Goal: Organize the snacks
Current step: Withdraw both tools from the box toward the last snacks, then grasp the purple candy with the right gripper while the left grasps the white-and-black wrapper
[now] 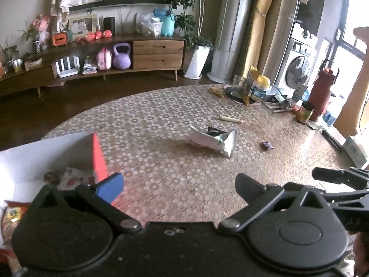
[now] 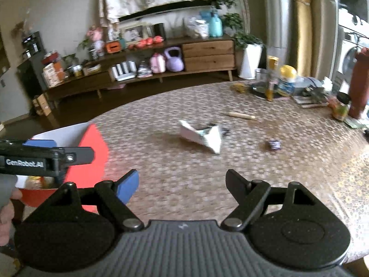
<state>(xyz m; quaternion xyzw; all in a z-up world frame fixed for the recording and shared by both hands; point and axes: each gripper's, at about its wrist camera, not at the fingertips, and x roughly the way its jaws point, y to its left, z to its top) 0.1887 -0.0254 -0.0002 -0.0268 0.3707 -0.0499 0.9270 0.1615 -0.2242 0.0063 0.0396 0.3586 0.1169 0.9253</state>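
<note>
Left gripper [image 1: 178, 185], right gripper [image 2: 182, 184]: fingers apart, empty. Table [image 2: 184, 161]: silver snack bag [image 2: 207, 138], purple candy [image 2: 274, 144], red box [image 2: 90, 147].

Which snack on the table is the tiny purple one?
The small purple wrapped snack, lying alone right of the big crumpled silver-white bag. The bag is far larger and pale; the other snacks sit inside the red box.
</note>
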